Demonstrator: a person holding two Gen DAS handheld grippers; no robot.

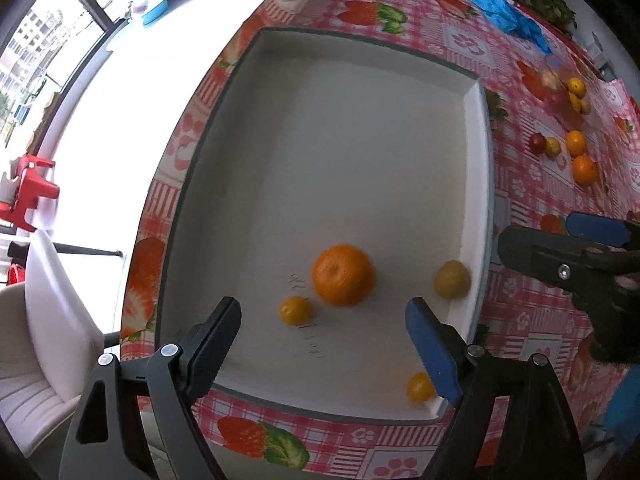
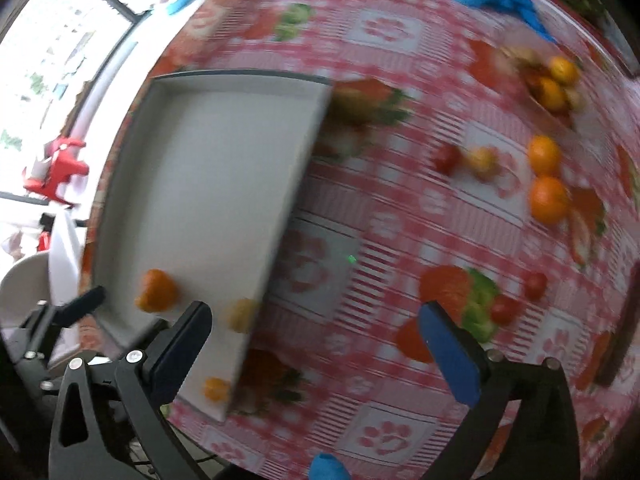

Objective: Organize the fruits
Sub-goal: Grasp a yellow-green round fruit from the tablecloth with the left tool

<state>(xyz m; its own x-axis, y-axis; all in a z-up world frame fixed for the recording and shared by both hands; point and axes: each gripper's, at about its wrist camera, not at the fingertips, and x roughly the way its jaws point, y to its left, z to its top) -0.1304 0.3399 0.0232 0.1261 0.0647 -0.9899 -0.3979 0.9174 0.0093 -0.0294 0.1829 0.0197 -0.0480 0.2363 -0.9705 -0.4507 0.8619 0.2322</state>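
A white square tray (image 1: 224,184) lies on the table; it also shows in the right wrist view (image 2: 192,168). In it lie an orange (image 1: 343,275), a small yellow fruit (image 1: 295,310), a pale yellow fruit (image 1: 452,280) and another small yellow fruit (image 1: 420,387). My left gripper (image 1: 324,344) is open and empty above the tray's near end. My right gripper (image 2: 316,344) is open and empty over the tablecloth right of the tray; it shows in the left wrist view (image 1: 560,240) beside the tray. Two oranges (image 2: 546,178), a red fruit (image 2: 446,158) and a yellow fruit (image 2: 482,162) lie loose on the cloth.
A red checked tablecloth (image 2: 400,360) with fruit prints covers the table. Blue plastic gloves (image 1: 504,12) lie at the far edge. A pile of fruit (image 2: 554,80) sits far right. Small red fruits (image 2: 520,296) lie near my right gripper. A white chair (image 1: 48,320) stands left.
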